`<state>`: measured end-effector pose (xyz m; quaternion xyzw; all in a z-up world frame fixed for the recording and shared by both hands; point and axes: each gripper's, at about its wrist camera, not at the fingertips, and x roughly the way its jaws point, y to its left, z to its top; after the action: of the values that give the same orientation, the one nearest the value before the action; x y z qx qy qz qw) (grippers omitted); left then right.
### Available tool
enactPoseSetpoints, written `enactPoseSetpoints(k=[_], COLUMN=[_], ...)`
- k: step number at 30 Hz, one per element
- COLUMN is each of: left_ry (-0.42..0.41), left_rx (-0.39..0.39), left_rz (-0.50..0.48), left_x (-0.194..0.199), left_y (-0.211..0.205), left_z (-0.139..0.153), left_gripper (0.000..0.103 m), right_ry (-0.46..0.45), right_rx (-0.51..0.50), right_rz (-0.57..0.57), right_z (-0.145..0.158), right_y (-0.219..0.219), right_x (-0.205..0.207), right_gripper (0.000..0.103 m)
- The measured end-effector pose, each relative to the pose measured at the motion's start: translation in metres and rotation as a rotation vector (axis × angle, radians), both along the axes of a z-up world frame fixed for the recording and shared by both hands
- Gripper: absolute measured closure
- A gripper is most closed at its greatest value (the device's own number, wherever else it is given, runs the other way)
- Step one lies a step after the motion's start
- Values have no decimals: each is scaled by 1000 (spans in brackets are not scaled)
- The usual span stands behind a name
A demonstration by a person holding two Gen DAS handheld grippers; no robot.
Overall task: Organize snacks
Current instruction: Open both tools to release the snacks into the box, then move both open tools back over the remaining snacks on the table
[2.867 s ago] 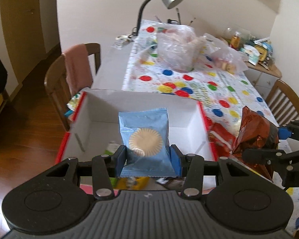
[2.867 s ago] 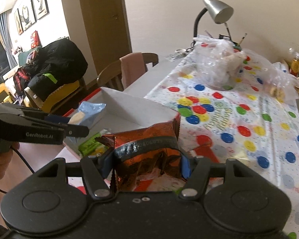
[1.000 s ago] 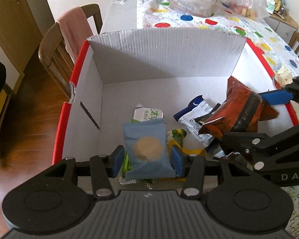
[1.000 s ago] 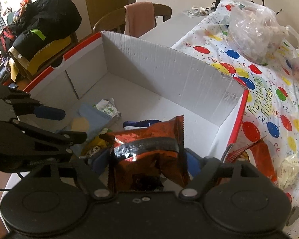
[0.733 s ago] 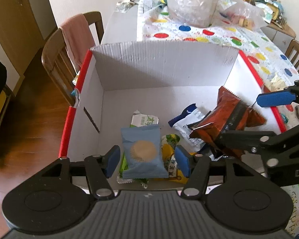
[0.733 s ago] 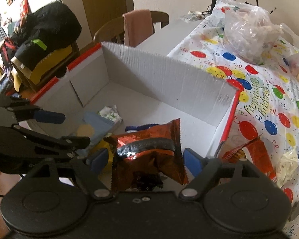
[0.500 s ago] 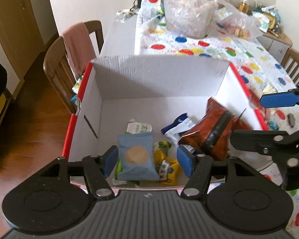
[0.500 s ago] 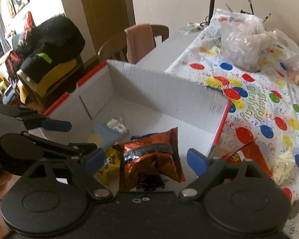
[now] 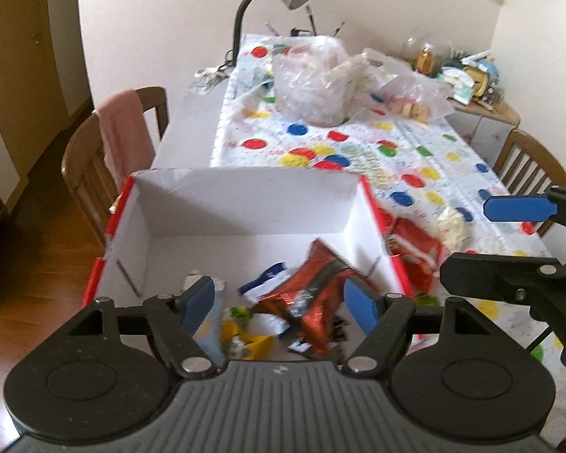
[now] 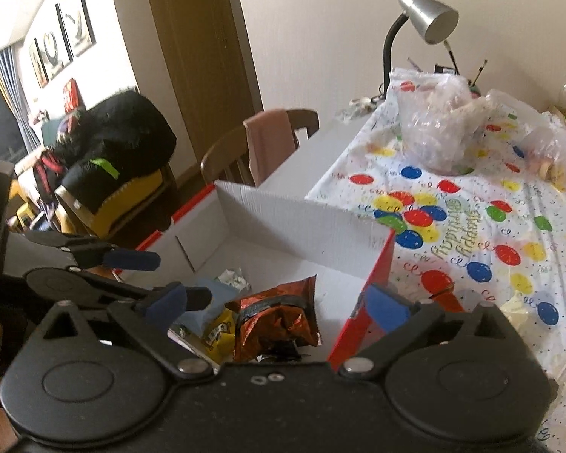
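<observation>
Inside one box point(image 9: 245, 207), one red bag point(image 9: 313, 294) lies free below two just-widened, empty tongs point(image 9: 279, 302) point(image 10: 279, 304).

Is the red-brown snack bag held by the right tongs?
No, the right tongs stand open and the red-brown snack bag lies loose in the box.

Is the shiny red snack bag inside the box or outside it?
Inside. The shiny red snack bag lies on the white cardboard box's floor among other packets, touched by neither gripper.

Matt corrugated cardboard box point(image 9: 245, 204) holds glossy foil packet point(image 9: 313, 298).
</observation>
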<state>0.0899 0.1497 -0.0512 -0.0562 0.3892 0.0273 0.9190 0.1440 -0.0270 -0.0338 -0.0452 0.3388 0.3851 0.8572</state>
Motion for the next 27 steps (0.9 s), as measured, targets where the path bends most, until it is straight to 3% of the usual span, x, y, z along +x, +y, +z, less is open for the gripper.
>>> enactPoseSetpoints(k=[11, 17, 27], left_ry=[-78, -51, 18], left_rx=[-47, -53, -47], left_rz=[-55, -72, -86], left_x=[4, 16, 39], left_y=[-63, -104, -166], left_z=[16, 5, -24], left_gripper=[21, 21, 21], right_ry=[-59, -87, -32], right_rx=[52, 40, -39], right_rz=[-28, -58, -89], right_z=[19, 20, -12], right_y=[-64, -112, -193], right_x=[-6, 2, 20], right_gripper=[0, 0, 0])
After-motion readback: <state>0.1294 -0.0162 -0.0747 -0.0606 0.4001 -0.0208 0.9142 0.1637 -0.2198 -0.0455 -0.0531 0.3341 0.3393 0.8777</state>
